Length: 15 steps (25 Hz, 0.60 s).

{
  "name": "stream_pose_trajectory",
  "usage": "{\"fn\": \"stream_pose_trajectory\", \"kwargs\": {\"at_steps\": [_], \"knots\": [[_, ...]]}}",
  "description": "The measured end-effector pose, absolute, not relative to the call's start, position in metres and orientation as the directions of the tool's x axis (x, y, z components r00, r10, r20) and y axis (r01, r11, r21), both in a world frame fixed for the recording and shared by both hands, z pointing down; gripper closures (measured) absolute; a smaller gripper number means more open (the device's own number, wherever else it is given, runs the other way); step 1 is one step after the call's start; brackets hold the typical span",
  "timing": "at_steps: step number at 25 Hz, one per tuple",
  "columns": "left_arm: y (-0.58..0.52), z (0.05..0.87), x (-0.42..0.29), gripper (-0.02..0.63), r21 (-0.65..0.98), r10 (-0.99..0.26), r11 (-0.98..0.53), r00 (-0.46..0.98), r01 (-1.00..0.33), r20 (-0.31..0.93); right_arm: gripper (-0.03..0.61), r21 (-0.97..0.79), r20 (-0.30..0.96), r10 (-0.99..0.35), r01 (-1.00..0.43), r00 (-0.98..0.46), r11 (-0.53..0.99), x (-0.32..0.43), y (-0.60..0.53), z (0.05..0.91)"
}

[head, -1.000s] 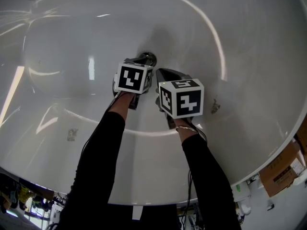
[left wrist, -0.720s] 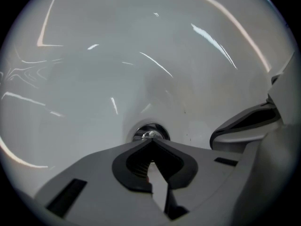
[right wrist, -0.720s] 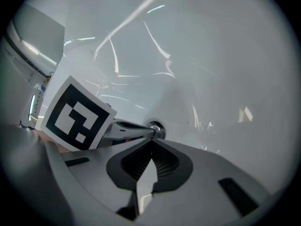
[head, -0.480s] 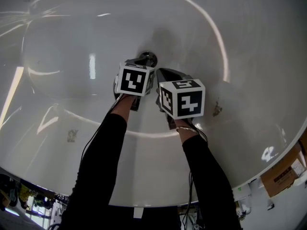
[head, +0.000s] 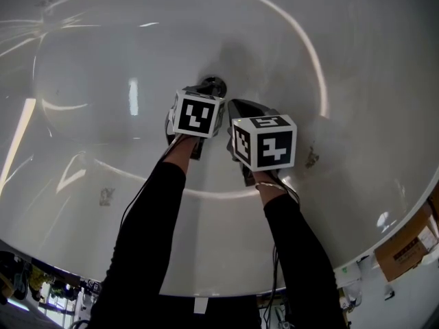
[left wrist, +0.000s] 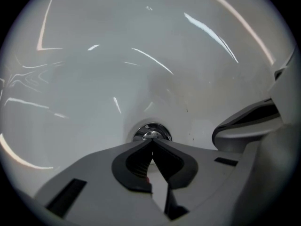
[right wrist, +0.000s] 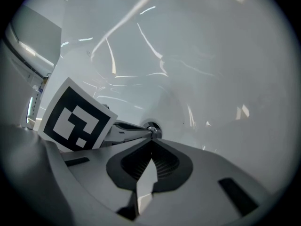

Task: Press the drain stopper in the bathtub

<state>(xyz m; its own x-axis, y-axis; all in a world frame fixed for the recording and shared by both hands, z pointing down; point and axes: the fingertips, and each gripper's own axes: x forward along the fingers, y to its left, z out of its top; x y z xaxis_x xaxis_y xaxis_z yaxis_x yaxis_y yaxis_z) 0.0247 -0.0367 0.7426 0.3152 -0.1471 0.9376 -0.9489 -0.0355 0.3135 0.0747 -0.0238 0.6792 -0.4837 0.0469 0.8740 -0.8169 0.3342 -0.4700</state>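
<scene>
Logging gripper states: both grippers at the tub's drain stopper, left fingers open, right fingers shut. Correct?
No: the left gripper has its fingers shut too, tips together, as the left gripper view shows. The rest holds: both grippers are at the stopper, and the right gripper is shut.

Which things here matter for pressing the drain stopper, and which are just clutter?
Job:
- drain stopper
- bathtub
- left gripper, fingers together at the stopper
- right gripper, fingers together, beside it

Lying about:
- cardboard box, outside the tub
</scene>
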Motion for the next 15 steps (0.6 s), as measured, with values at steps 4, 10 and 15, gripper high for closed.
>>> {"fn": "stream_pose_trajectory", "kwargs": {"at_steps": [4, 10, 15], "knots": [[-0.033, 0.74, 0.021, 0.606, 0.307, -0.134, -0.028, 0.308, -0.951, 0.942, 0.577, -0.464, 0.877, 0.045, -0.817, -0.479, 0.341, 0.073, -0.024, 0.678], [-0.034, 0.736, 0.022, 0.606, 0.318, -0.139, -0.024, 0.318, -0.948, 0.938, 0.578, -0.459, 0.879, 0.043, -0.815, -0.475, 0.353, 0.068, -0.024, 0.675], [-0.036, 0.729, 0.026, 0.606, 0.346, -0.181, -0.032, 0.346, -0.938, 0.921, 0.577, -0.449, 0.883, 0.038, -0.817, -0.469, 0.361, 0.068, -0.026, 0.671]]}}
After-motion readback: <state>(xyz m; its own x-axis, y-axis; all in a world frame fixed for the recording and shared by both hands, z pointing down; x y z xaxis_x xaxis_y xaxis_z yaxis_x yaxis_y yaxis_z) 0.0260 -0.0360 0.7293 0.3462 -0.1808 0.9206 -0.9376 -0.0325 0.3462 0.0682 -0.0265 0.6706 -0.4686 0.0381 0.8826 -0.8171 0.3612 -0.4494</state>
